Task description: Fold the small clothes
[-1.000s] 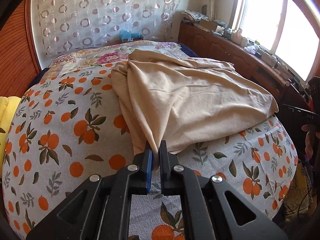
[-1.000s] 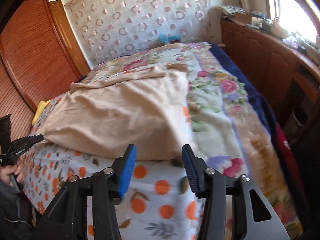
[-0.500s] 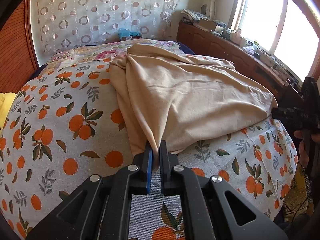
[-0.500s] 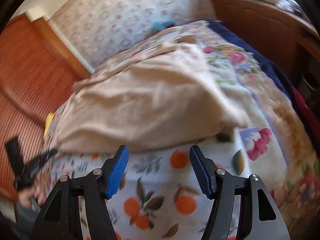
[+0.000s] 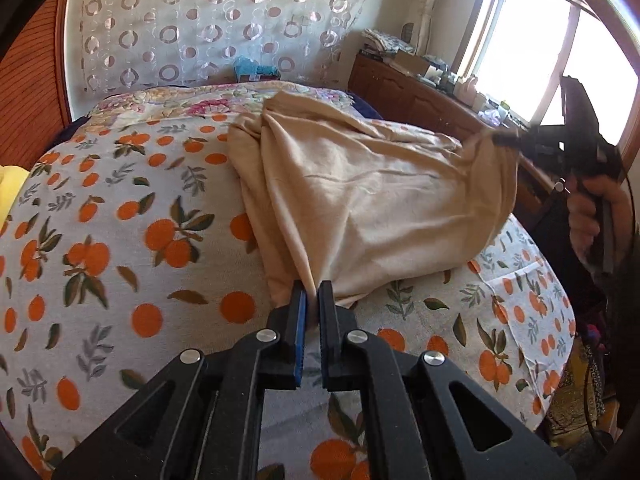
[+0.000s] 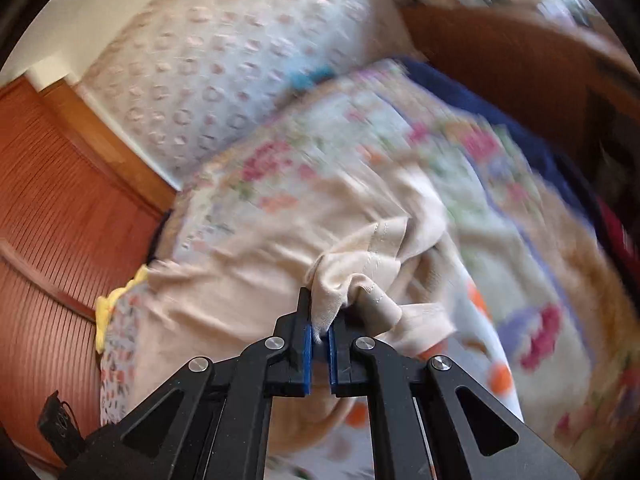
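Note:
A beige garment lies spread on a bed with an orange-print sheet. My left gripper is shut on the garment's near corner, low over the sheet. My right gripper is shut on a bunched hemmed corner of the same garment and holds it lifted off the bed. In the left wrist view the right gripper shows at the far right, with the cloth stretched up to it.
A floral quilt covers the head of the bed. A wooden counter with clutter runs under the window on the right. A wooden wardrobe stands on the left. A yellow cloth lies at the bed's left edge.
My right gripper was open beside the garment's right edge; it has shut on that corner and lifted it. The left gripper has kept its hold.

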A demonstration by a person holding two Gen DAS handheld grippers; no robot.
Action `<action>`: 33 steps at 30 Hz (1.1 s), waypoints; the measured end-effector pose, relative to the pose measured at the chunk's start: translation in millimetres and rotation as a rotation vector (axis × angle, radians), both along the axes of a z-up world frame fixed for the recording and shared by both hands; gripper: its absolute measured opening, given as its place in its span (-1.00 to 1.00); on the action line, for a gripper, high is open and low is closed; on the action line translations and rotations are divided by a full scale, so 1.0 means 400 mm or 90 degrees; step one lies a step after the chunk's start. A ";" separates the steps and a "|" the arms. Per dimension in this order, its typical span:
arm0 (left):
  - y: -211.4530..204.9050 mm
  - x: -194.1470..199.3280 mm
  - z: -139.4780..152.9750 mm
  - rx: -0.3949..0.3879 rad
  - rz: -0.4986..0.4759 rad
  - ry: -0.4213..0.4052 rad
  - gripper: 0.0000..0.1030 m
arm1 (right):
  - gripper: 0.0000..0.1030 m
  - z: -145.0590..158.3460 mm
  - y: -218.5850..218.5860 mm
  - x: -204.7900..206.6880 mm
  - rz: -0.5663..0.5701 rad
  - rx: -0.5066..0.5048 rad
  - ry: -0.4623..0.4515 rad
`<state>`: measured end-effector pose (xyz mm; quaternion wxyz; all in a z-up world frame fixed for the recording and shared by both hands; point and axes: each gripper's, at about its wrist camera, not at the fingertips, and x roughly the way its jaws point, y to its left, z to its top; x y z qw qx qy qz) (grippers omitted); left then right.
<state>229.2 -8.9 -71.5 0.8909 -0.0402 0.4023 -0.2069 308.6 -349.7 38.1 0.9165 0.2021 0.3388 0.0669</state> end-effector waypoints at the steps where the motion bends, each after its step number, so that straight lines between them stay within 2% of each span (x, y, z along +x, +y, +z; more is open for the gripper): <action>1: 0.017 -0.009 0.007 -0.003 0.005 -0.001 -0.89 | -0.89 0.046 0.047 0.009 0.033 -0.018 -0.027; 4: 0.075 -0.037 0.020 -0.008 0.026 0.002 -0.89 | -0.90 0.132 0.233 0.020 0.156 -0.063 -0.075; 6: 0.122 -0.057 0.021 -0.008 0.047 0.004 -0.89 | -0.90 0.128 0.357 0.001 0.243 -0.076 -0.072; 10: 0.226 -0.105 0.009 -0.004 0.103 0.007 -0.89 | -0.89 0.009 0.550 -0.065 0.396 -0.077 0.000; 12: 0.255 -0.120 0.003 0.000 0.119 0.008 -0.89 | -0.89 -0.062 0.597 -0.088 0.437 -0.078 0.040; 14: 0.276 -0.133 -0.001 0.000 0.130 0.008 -0.89 | -0.89 -0.104 0.617 -0.099 0.464 -0.110 0.059; 15: 0.279 -0.135 0.000 -0.001 0.131 0.007 -0.89 | -0.83 -0.117 0.612 -0.100 0.468 -0.118 0.067; 17: 0.278 -0.134 0.005 -0.005 0.130 0.005 -0.89 | -0.54 -0.114 0.596 -0.085 0.457 -0.133 0.074; 18: 0.275 -0.133 0.010 -0.008 0.127 0.001 -0.89 | -0.24 -0.107 0.577 -0.088 0.443 -0.148 0.063; 19: 0.266 -0.130 0.018 -0.012 0.121 -0.003 -0.89 | -0.14 -0.077 0.598 -0.104 0.431 -0.159 0.041; 22: 0.228 -0.115 0.045 -0.020 0.099 -0.020 -0.89 | -0.12 -0.025 0.523 -0.142 0.389 -0.172 -0.011; 25: 0.170 -0.086 0.069 -0.022 0.071 -0.032 -0.89 | -0.11 -0.011 0.447 -0.119 0.322 -0.188 -0.013; 28: 0.098 -0.053 0.092 -0.027 0.039 -0.041 -0.88 | -0.11 -0.049 0.372 -0.044 0.249 -0.173 0.011; 33: 0.012 -0.003 0.114 -0.037 0.006 -0.045 -0.88 | -0.11 -0.140 0.360 0.088 0.235 -0.086 0.032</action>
